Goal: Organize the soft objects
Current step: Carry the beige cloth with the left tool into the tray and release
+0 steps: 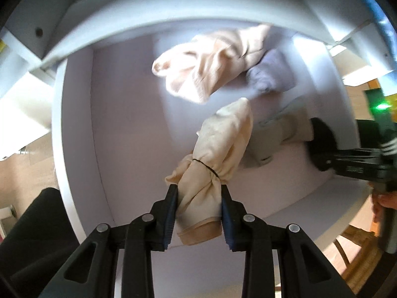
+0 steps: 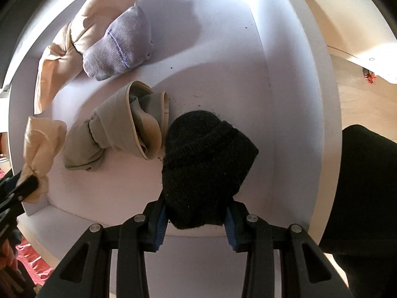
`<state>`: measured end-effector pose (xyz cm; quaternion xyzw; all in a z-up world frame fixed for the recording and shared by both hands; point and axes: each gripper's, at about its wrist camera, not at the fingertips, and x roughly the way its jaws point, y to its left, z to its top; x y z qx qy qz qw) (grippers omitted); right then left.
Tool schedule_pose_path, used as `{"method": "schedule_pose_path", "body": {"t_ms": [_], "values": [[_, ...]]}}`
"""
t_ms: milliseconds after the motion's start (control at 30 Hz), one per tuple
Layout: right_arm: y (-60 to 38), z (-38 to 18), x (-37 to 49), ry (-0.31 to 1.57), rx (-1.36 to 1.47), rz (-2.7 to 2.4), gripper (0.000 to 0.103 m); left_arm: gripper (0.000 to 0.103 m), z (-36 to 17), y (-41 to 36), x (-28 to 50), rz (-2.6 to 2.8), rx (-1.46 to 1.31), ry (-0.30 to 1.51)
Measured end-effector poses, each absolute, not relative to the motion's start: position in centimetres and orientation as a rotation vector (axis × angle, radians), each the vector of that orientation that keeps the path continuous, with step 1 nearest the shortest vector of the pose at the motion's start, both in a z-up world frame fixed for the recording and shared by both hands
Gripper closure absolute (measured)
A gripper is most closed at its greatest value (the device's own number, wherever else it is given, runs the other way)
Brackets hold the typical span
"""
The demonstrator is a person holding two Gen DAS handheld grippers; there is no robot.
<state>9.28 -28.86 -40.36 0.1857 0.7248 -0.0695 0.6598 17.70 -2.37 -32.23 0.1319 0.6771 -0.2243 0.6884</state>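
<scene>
My left gripper (image 1: pixel 199 191) is shut on a cream stocking bundle (image 1: pixel 218 149) tied with a thin black band, held over the floor of a white cubby (image 1: pixel 124 124). It also shows in the right wrist view (image 2: pixel 42 144). My right gripper (image 2: pixel 196 211) is shut on a rolled black sock (image 2: pixel 206 164), resting low on the cubby floor (image 2: pixel 223 74). Inside lie a beige stocking bundle (image 2: pixel 59 54), a lavender sock roll (image 2: pixel 121 44) and a grey-beige stocking bundle (image 2: pixel 116 129). The right gripper's body (image 1: pixel 357 164) shows at right in the left wrist view.
The cubby has a right side wall (image 2: pixel 297 99) and a back wall (image 2: pixel 198 5). A dark shape (image 2: pixel 367 198) stands right of the cubby. White shelf parts (image 1: pixel 99 12) sit above. Red patterned fabric (image 2: pixel 27 255) lies at lower left.
</scene>
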Motion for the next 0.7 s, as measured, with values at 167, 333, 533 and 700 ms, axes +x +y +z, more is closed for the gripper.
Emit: {"method": "schedule_pose_path", "body": {"t_ms": [167, 333, 533, 700], "values": [[-28.3, -40.8, 9.4, 1.645, 0.419, -0.157, 0.065, 0.072, -30.2, -2.7, 16.8, -0.523, 0.333, 1.474], [-27.0, -40.8, 9.4, 1.638, 0.452, -0.155, 0.065, 0.073, -28.0, -3.6, 15.8, -0.561, 0.314, 1.420], [-27.5, -40.9, 9.3, 1.641, 0.452, -0.156, 0.065, 0.073, -24.0, -5.4, 14.9, -0.668, 0.295, 1.322], [-27.7, -40.3, 9.3, 1.637, 0.453, -0.154, 0.065, 0.073, -19.7, -5.7, 14.8, -0.725, 0.190, 1.257]]}}
